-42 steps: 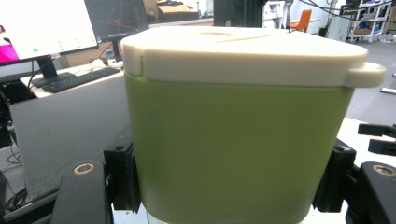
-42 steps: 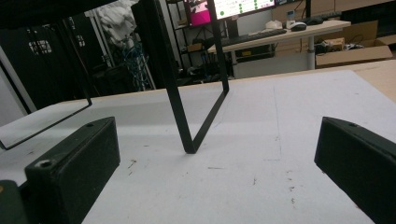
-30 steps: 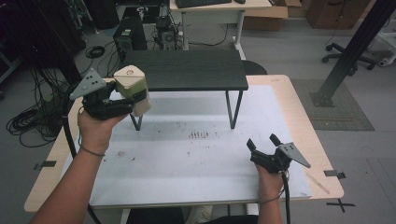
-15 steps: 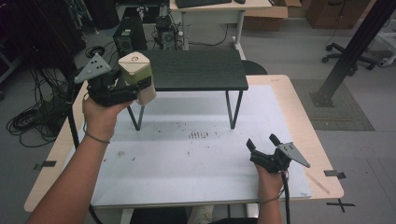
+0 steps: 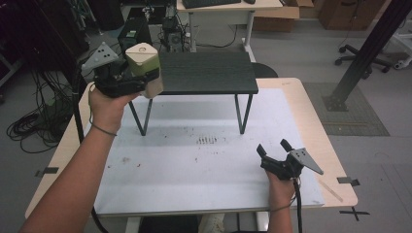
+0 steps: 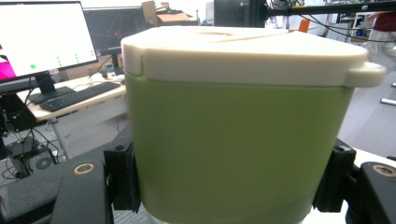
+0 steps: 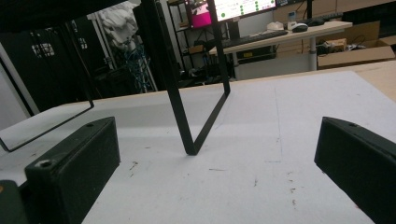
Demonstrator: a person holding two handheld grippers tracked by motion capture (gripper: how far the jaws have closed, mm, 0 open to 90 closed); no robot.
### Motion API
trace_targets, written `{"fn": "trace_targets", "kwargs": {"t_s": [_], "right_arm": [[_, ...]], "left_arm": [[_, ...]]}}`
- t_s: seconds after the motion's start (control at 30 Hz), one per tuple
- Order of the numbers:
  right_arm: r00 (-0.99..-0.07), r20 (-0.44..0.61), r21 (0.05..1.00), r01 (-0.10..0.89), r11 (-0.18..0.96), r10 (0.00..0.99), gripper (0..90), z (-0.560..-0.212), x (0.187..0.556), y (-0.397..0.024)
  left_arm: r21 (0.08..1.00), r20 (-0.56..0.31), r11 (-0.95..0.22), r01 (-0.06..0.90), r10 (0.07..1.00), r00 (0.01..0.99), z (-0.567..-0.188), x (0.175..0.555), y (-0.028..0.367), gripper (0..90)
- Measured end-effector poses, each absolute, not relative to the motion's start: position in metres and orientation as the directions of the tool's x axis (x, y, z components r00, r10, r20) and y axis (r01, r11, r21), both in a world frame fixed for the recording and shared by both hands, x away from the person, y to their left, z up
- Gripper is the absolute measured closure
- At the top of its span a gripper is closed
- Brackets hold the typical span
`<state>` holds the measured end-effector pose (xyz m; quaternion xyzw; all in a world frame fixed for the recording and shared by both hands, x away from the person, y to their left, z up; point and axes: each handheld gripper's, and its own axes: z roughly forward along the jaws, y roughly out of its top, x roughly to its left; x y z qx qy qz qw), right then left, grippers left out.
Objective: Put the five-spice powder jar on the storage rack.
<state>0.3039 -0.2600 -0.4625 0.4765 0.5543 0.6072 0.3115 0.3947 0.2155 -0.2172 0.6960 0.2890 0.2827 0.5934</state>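
Gripper carries the lidded container toward the black shelf

Left gripper (image 5: 127,81) pinches a green container (image 5: 144,70) with a cream lid (image 6: 243,51), one jaw on each flat side of the green body, low down near its base. The container rides upright, up in the air, level with the left end of the black raised shelf (image 5: 209,73) and just beside its near corner. That shelf stands on thin black legs (image 5: 241,112) on the white-covered surface (image 5: 204,165).

Judged from this pose, the step in hand is setting the container on the shelf top. To do it well, the container should stay upright, because the lid only sits on top and its fastening cannot be told from these views. The base needs to pass above the shelf edge ahead of the gripper before it goes down; a low approach would knock the corner. Because the jaws hold low on the body, they may meet the shelf board first, so a slow descent and a landing well inside the edge look wise. The jaws should part only once the base rests flat.

Right gripper (image 5: 275,153) lies low on the surface near the person, well apart from the container, with its jaws spread and nothing between them; one shelf leg (image 7: 187,116) stands ahead of it. It can wait there, clear of the path.
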Motion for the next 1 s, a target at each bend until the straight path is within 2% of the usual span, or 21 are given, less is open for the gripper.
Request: {"fn": "trace_targets", "kwargs": {"t_s": [1.0], "right_arm": [[-0.362,0.247,0.968,0.139,-0.209,0.899,0.0,-0.463,0.304,-0.262]], "left_arm": [[0.984,0.014,-0.125,0.127,0.762,0.648,-0.222,0.442,0.21,29.6]]}}
